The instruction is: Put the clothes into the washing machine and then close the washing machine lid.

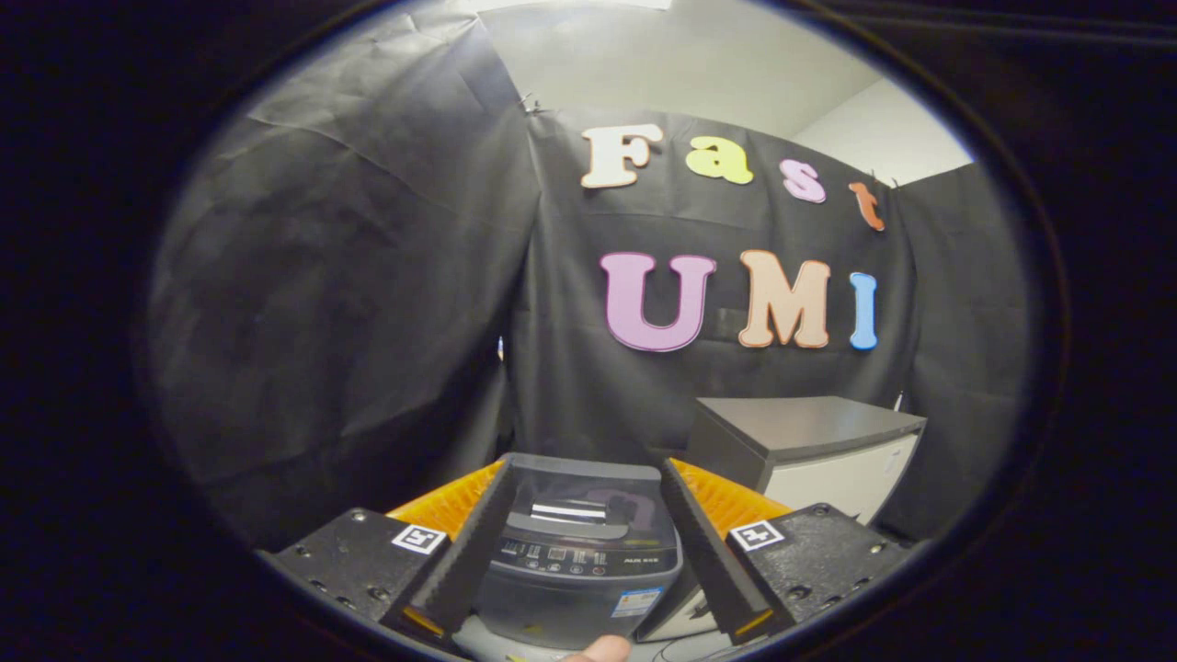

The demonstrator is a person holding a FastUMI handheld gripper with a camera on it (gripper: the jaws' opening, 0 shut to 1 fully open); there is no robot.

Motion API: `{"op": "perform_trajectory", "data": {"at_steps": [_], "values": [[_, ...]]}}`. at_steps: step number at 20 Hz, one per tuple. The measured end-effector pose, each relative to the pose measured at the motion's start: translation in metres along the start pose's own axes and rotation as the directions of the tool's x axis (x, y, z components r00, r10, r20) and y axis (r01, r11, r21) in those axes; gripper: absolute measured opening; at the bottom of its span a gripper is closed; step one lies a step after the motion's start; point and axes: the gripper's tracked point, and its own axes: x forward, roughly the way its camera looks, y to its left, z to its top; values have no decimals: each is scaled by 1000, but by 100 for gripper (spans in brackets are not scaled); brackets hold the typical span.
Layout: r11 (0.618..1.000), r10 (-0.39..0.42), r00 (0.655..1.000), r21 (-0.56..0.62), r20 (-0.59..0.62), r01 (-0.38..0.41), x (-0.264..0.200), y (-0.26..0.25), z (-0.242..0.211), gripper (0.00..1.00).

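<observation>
My claw (pixel 584 478) is spread wide with nothing between its fingers (pixel 469 542). They point forward at the booth's black cloth wall (pixel 349 303).

The washer (pixel 581 552) sits low between my two fingers, just ahead of them, and I look down on it from above and in front. Its lid (pixel 588 487) lies flat and shut, dark and glossy, with a pale reflection across it. The control strip (pixel 575 556) with small buttons runs along the near edge of the top, and a small sticker (pixel 636 601) sits on the front below it. The fingers flank the washer on both sides without touching it, as far as I can tell.

Something orange and ribbed (pixel 451 504) shows outside each finger, to the left and right of the washer; I cannot tell what it is.

A low cabinet (pixel 809 450) with a dark grey top and pale front stands beyond my right finger, beside the washer and against the cloth wall.

A fingertip (pixel 599 649) of a person's hand shows at the very bottom, below the washer's front.

I see no clothes that I can make out.
</observation>
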Motion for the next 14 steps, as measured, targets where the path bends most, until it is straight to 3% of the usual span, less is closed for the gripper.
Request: {"op": "perform_trajectory", "data": {"at_steps": [4, 10, 14], "values": [[997, 18, 999, 72, 28, -20, -4, -9, -18, 97], [999, 28, 1000, 18, 2, -28, -8, -25, -51, 97], [997, 40, 999, 70, 32, -42, -7, -27, -50, 97]]}}
